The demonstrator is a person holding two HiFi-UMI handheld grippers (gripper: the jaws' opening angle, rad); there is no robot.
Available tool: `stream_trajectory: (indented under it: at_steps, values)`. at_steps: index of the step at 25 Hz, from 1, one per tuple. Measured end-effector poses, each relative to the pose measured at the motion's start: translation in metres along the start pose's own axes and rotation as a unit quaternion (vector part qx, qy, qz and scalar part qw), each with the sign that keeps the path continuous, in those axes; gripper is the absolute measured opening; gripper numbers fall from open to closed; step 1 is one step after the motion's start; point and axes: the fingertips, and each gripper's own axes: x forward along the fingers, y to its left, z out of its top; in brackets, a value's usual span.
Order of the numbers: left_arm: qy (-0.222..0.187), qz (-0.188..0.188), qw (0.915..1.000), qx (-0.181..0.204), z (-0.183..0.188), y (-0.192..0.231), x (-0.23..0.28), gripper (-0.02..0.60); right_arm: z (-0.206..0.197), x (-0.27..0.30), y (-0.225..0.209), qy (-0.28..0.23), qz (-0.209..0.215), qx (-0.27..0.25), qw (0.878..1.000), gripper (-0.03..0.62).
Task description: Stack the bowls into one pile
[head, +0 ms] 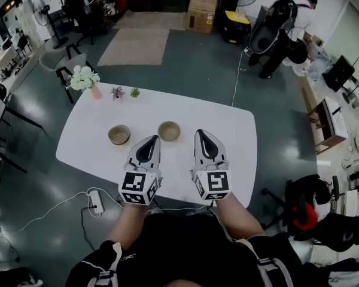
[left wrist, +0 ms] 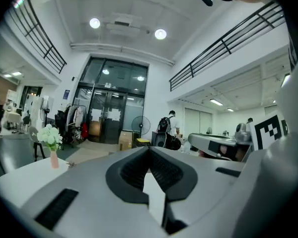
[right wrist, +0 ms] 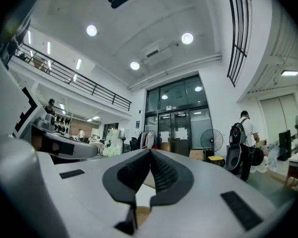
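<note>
Nearest us, our forearms (head: 131, 217) hold both grey grippers over the near part of the white rounded table (head: 233, 124). The left gripper (head: 151, 140) has its jaws pressed together on nothing, and the right gripper (head: 202, 134) is likewise closed and empty. Two tan round bowls sit apart, unstacked, just beyond the tips: the left bowl (head: 119, 134) is just left of the left gripper, and the right bowl (head: 169, 131) lies between the two grippers, slightly farther.
</note>
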Motion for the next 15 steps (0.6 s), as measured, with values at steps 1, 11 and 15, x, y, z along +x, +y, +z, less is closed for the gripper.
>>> stream_trajectory:
  at_steps: [1, 11, 15]
  values:
    - [0.002, 0.001, 1.0, 0.001, 0.002, -0.005, 0.0, 0.012, 0.004, -0.004, -0.002, -0.006, 0.001, 0.003, 1.0, 0.015]
    - [0.005, 0.035, 0.9993, 0.009, 0.01, -0.016, -0.021, 0.012, 0.014, -0.017, 0.009, -0.024, 0.082, 0.032, 0.996, 0.15]
    - [0.009, 0.059, 0.9981, 0.016, -0.001, 0.001, -0.033, 0.012, -0.033, 0.017, 0.04, 0.051, 0.164, -0.081, 0.982, 0.218]
